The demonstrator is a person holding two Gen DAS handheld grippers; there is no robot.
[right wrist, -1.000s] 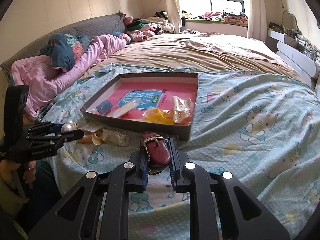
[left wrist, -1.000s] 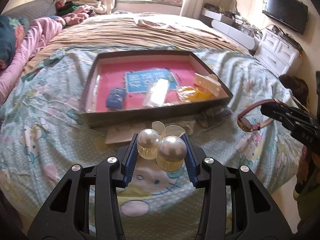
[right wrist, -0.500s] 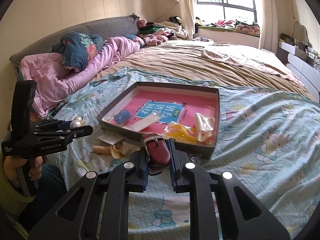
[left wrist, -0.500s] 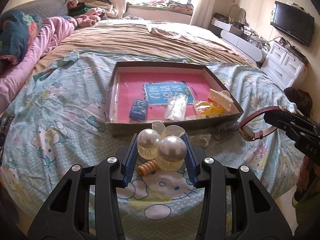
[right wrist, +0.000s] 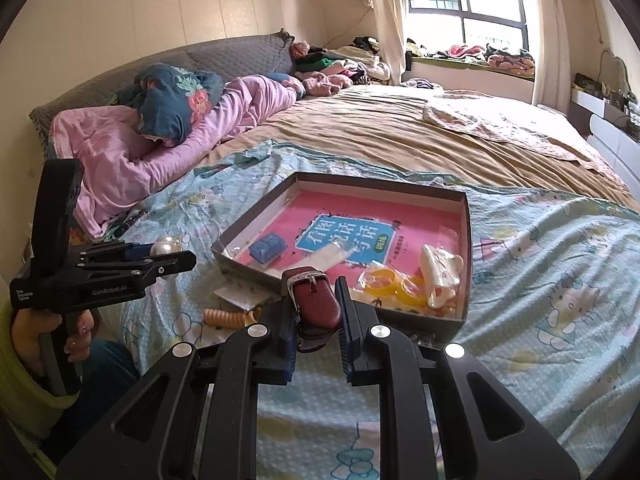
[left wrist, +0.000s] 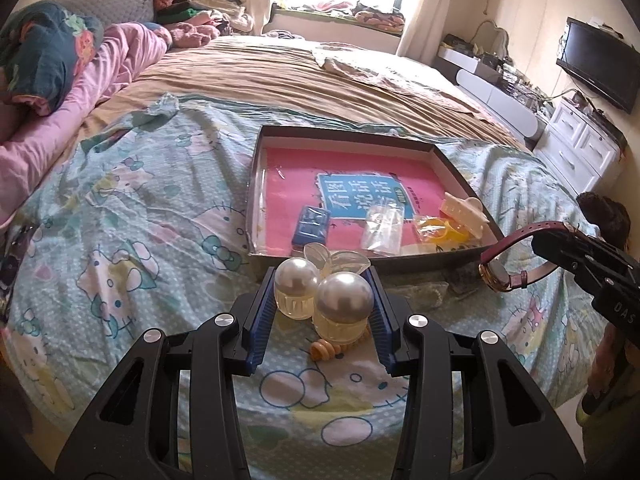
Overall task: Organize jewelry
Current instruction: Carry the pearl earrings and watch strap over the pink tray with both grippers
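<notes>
Two grippers hover above the bed, before the shallow box [left wrist: 256,184]. The left gripper [left wrist: 320,308] is clenched on a pearl hair clip [left wrist: 324,292]; the right gripper [right wrist: 314,316] grips a dark red watch [right wrist: 314,300] by its strap. A yellow bangle [left wrist: 440,232] lies inside the box.
</notes>
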